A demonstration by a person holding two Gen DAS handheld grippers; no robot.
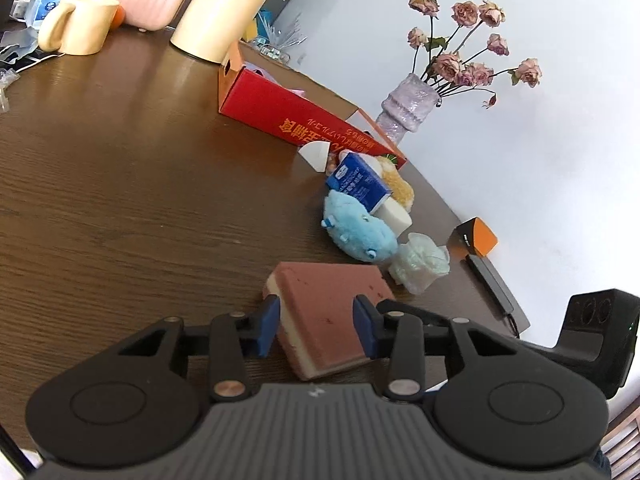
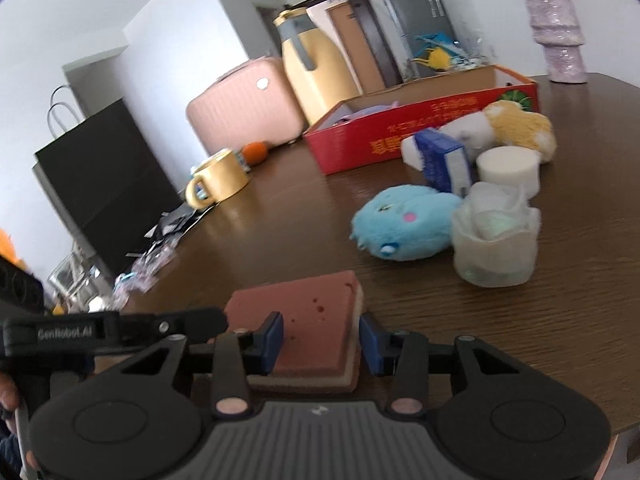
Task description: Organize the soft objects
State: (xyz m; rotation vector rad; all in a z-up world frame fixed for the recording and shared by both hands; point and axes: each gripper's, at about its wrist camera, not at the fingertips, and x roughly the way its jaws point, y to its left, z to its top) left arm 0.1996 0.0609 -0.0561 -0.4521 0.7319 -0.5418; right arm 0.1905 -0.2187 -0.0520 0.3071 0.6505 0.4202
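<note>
Landmark: the flat rectangular sponge (image 1: 332, 312) with a dusty pink top, a cream middle layer and a darker base lies on the dark brown wooden table (image 1: 120, 184), at its near edge.
Left gripper (image 1: 316, 328): its blue-padded jaws straddle the near corner of the sponge; the left pad touches the sponge's side, while the right pad sits over the pink top, so a firm clamp cannot be told.
Right gripper (image 2: 320, 338): its blue pads stand on either side of the sponge's near end, both against or just beside its edges; whether they press cannot be told.
Blue plush toy (image 2: 404, 226): round and fluffy, it lies on the table beyond the sponge.
Clear plastic cup (image 2: 494, 240): stuffed with pale crumpled material, it stands just beside the blue plush, beyond the sponge.
White foam cylinder (image 2: 508, 168): it sits behind the cup, farther from the sponge.
Blue and white carton (image 2: 446, 160): a small box, it is next to the cylinder.
Yellow plush toy (image 2: 520, 126): it rests farthest back in the cluster, against the box.
Red cardboard box (image 2: 400, 128): long and open-topped, it stands well beyond the sponge.
Lilac ridged vase (image 1: 404, 108): it holds dried pink roses past the box's far end.
Yellow mug (image 2: 218, 178): it stands well apart from the sponge, toward the pink suitcase (image 2: 244, 108).
</note>
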